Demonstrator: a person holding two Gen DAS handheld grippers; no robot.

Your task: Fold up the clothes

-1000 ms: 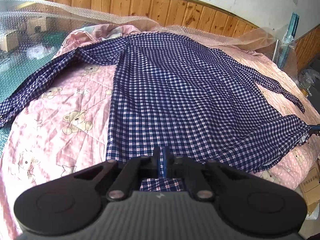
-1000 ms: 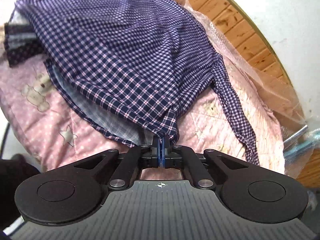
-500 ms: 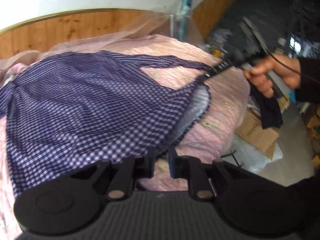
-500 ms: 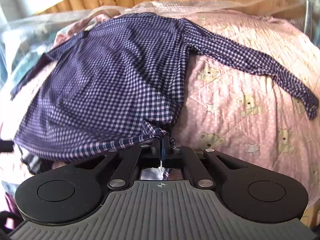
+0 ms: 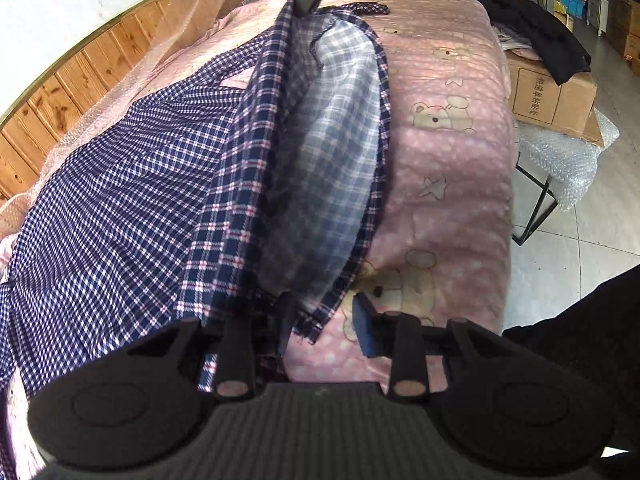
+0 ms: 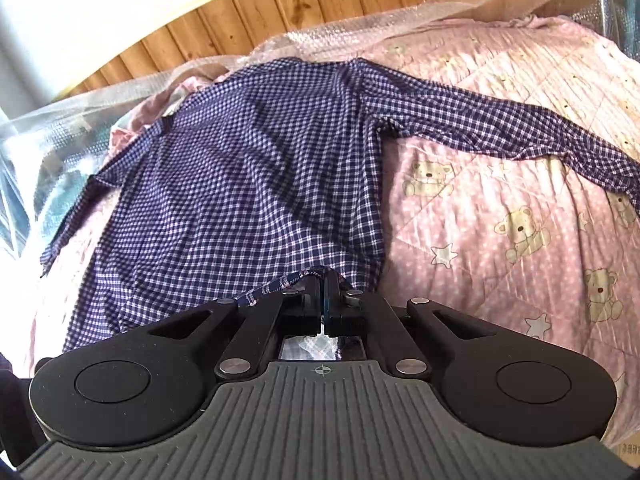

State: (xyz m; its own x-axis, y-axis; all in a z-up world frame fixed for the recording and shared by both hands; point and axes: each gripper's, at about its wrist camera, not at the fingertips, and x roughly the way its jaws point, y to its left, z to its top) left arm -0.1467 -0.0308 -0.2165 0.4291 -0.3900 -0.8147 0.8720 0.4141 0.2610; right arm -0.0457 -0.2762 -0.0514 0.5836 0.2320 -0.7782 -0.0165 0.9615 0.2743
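Right gripper [image 6: 323, 280] on shirt [image 6: 240, 168] hem; left gripper [image 5: 324, 312] (seemingly) apart.

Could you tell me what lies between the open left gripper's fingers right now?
In the left wrist view, the left gripper stands open around the checked shirt's hem corner, with the pink bear-print quilt beneath.

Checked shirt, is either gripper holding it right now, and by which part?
Right gripper pinches the checked shirt at its bottom hem corner; left gripper is open, holding nothing.
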